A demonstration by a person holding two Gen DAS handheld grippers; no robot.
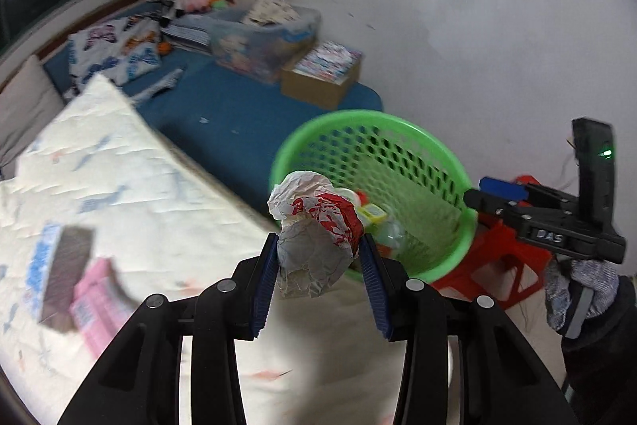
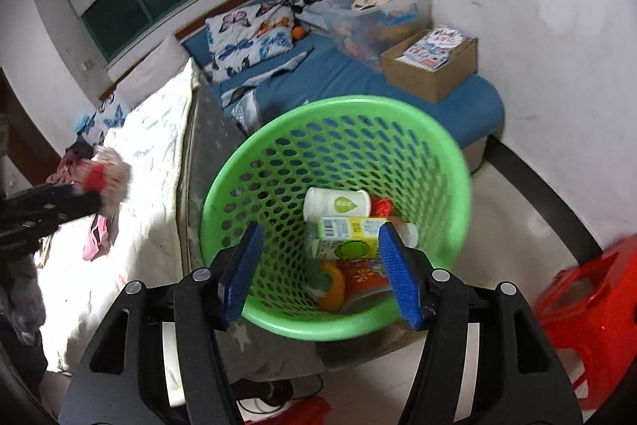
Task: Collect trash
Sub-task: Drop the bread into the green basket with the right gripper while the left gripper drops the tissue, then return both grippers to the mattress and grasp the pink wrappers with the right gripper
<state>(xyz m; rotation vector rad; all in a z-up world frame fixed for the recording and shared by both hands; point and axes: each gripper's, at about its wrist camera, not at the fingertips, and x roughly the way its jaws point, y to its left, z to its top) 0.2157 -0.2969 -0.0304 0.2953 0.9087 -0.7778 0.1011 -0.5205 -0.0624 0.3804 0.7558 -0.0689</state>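
Over the bed's edge, your left gripper (image 1: 318, 261) has its jaws clenched on a crumpled paper wrapper (image 1: 314, 230), white and grey with red print, and the bundle sits just short of the green basket (image 1: 438, 150). From the left wrist view the wrapper overlaps the near rim, so it looks close, but it is probably not yet above the opening. Carry it further until the whole wad hangs over the mouth, then let go; crumpled paper is light and may catch on a pad or drift, so release low and well inside the rim, not at its edge.

Your right gripper (image 2: 318, 273) hovers above the same basket (image 2: 223, 186) with jaws spread and nothing between them. Below it lie a white bottle (image 2: 338, 204), a yellow-green carton (image 2: 346, 237) and other scraps. Pull that hand clear to the side, so the two tools do not knock together over the basket, and avoid nudging the rim, since a light plastic basket could tip.
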